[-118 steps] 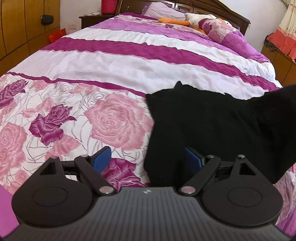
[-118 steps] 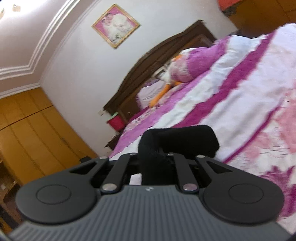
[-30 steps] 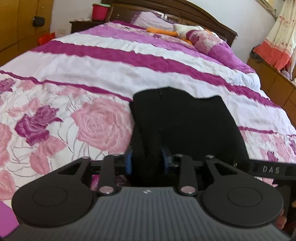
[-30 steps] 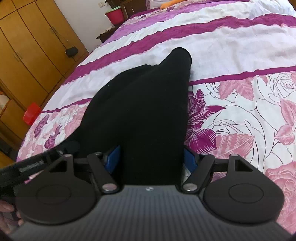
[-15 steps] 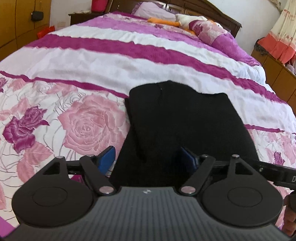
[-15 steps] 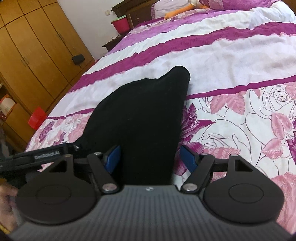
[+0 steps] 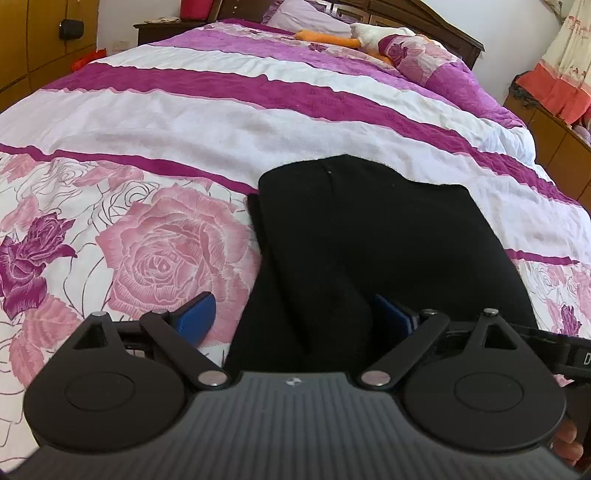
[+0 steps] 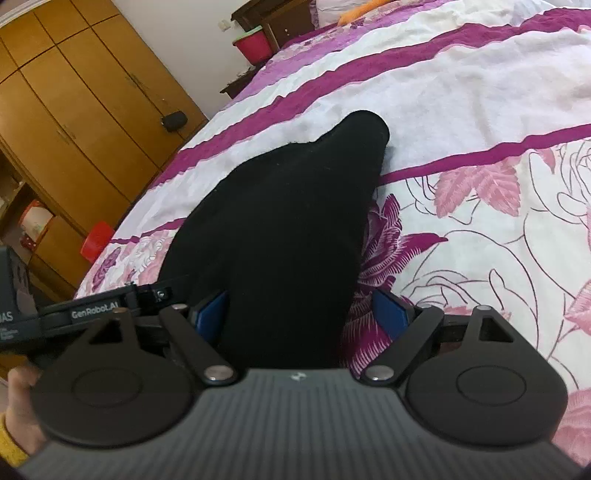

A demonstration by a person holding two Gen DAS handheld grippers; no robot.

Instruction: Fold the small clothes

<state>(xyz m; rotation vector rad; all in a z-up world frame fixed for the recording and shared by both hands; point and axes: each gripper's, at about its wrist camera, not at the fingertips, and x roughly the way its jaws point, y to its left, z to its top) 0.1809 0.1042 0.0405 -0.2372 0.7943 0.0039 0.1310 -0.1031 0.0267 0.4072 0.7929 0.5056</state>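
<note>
Spread across both views: one wide bed under a quilted cotton cover [image 7: 229,122] banded in white and magenta, with large pink and purple roses printed along its near part. At the far end, one dark wooden headboard [image 7: 436,18], a purple patterned pillow [image 7: 417,55], and a white and orange plush toy [image 7: 354,35]. Along the side in the right wrist view, one tall wardrobe of orange-brown wood panels [image 8: 74,103] and one pink plastic bin [image 8: 253,44] on a dark nightstand.

Lying flat on the rose-printed part of the cover: one black, soft knit garment [image 7: 369,251], folded over on itself, with a rounded far edge and a lengthwise crease near its left side. Near edge of the garment running in between the fingers of both tools.

Left black hand-held gripper [image 7: 295,317]: jaws opening, blue pads well apart; left pad over bare cover just beside the cloth, right pad at the cloth's surface, nothing pinched. Right black hand-held gripper [image 8: 299,310]: jaws opening too, blue pads spread; cloth filling most of the gap, left pad at the cloth's edge, right pad clear of it over the purple rose.

Count: two grippers, one garment. One hand [image 8: 18,417] partly visible at the lower left of the right wrist view.
</note>
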